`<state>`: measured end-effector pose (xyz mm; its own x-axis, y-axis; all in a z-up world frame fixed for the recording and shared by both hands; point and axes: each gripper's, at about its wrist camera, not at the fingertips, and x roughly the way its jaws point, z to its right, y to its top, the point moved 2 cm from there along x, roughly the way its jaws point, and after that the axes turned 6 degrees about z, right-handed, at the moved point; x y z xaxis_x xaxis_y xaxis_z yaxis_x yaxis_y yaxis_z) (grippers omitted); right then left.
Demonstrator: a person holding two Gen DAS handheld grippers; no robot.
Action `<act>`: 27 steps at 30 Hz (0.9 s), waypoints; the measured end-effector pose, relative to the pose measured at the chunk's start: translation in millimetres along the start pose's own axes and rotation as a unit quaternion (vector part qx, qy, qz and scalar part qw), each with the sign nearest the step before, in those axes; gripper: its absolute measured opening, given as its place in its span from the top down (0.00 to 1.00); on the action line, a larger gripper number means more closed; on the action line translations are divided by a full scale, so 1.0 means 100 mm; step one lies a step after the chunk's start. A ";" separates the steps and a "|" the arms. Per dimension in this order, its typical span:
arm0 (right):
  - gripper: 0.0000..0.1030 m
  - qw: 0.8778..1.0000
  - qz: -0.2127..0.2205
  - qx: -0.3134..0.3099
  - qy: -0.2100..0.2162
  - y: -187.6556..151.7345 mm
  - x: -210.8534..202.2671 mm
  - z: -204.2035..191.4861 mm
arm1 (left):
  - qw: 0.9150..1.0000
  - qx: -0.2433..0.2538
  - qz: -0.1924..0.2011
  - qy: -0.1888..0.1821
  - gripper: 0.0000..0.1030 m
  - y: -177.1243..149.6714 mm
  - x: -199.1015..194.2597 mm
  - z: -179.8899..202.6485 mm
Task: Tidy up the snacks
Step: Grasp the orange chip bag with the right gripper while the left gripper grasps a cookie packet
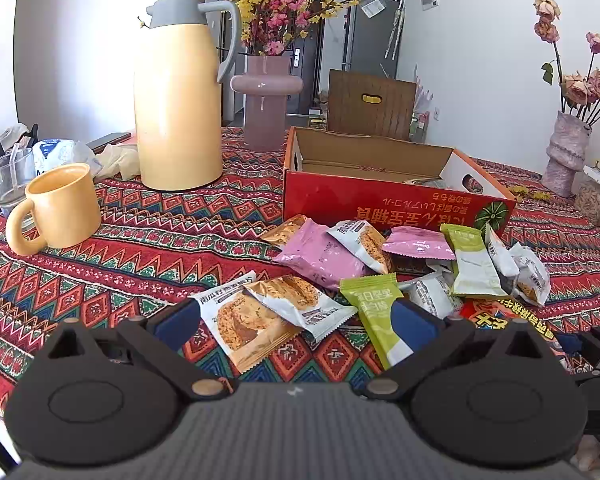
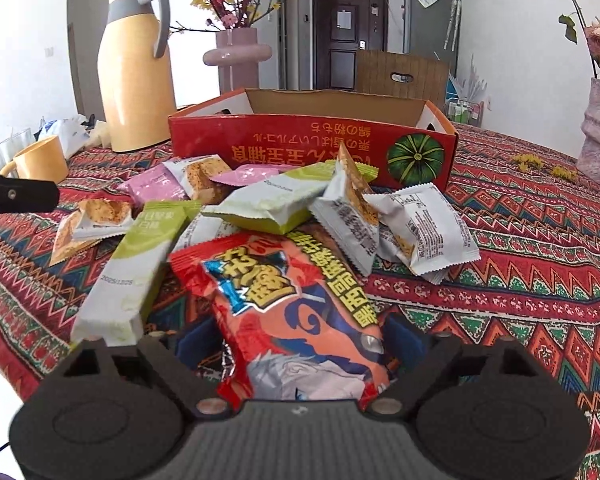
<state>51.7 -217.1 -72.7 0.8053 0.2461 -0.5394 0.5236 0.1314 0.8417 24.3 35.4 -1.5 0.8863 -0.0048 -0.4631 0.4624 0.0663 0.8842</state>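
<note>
Straddling a red snack packet [image 2: 296, 312] on the tabletop [image 2: 540, 248], the right claw [image 2: 300, 344] appears not yet clamped; the left claw [image 1: 296, 320] gapes empty. Light, crinkly, slippery film—best pinched mid-body.

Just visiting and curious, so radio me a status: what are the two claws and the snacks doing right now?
Left gripper open over two biscuit packets. Right gripper open around red snack bag, not clamped. Red box behind the pile. Nothing blocking.
</note>
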 end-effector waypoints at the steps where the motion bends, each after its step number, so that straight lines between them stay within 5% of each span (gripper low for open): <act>1: 0.25 1.000 0.000 -0.005 0.003 0.00 -0.02 -0.02 | 1.000 -0.001 0.000 0.002 0.00 0.00 0.00 -0.01; 10: 0.41 1.000 0.014 -0.021 -0.011 -0.05 -0.20 -0.10 | 1.000 -0.003 0.000 0.010 0.00 0.00 -0.03 -0.06; 27: 0.42 0.994 0.094 -0.011 -0.046 0.07 -0.71 0.02 | 1.000 0.005 -0.007 0.029 0.00 -0.03 -0.04 -0.12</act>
<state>-1.1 -235.9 -28.9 0.9108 0.1786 -0.3722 0.3567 0.1135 0.9273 19.2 47.4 -2.8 0.8766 0.0527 -0.4784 0.4756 0.0566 0.8778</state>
